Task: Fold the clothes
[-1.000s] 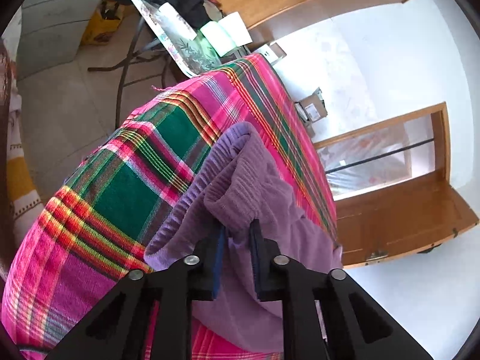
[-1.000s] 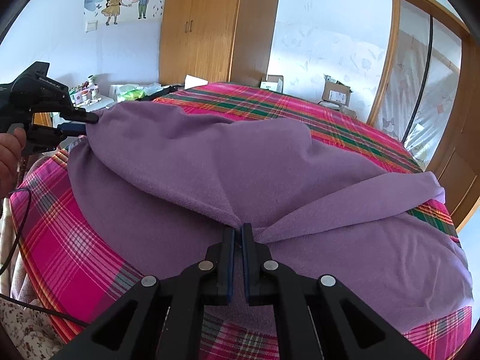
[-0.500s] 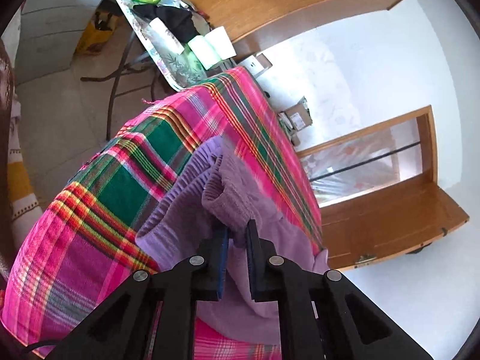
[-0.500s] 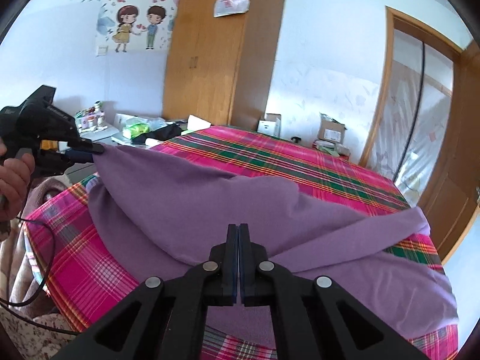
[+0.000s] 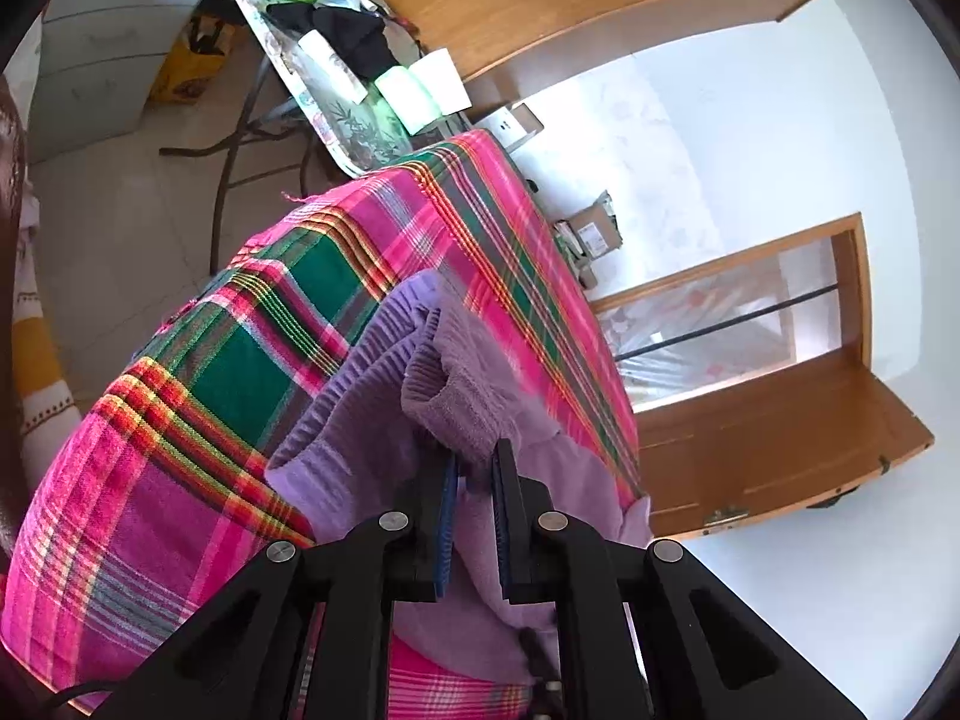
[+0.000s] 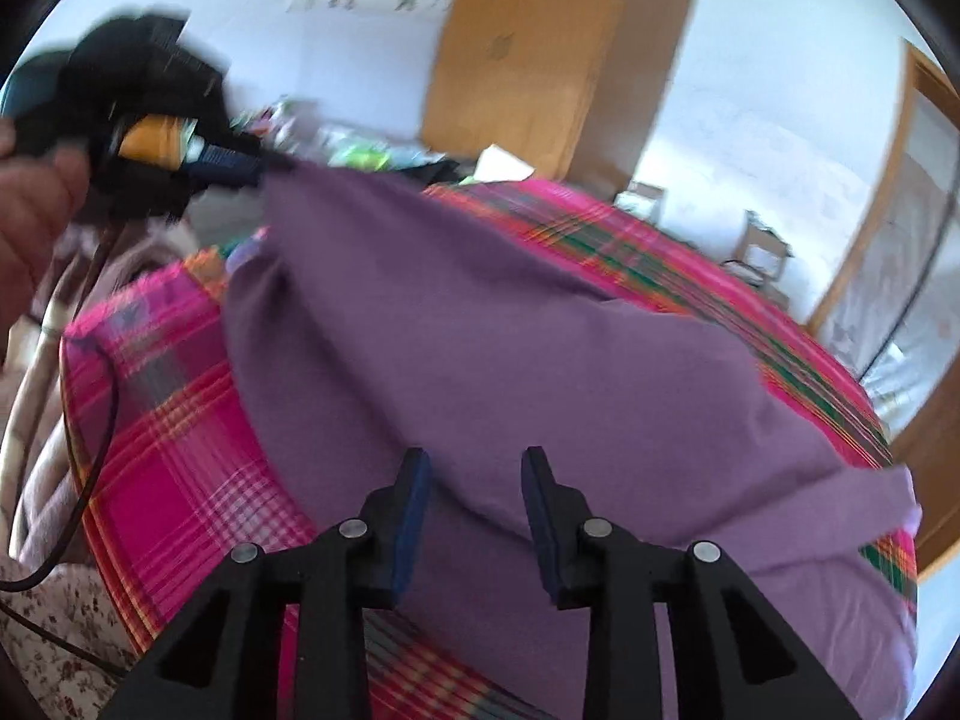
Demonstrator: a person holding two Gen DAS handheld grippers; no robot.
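My left gripper (image 5: 474,480) pinches the purple sweater's (image 6: 510,360) ribbed cuff (image 5: 444,396); the sweater stretches lengthwise across the plaid bedspread (image 6: 162,468). My right gripper (image 6: 474,480) is opening, nothing clamped, above the fabric.

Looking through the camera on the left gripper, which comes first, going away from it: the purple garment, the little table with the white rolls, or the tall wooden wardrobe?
1. Purple garment: pinched between the left gripper pads.
2. Little table with white rolls: past the bed's far corner, upper left in the view.
3. Wooden wardrobe: behind that table, against the wall.
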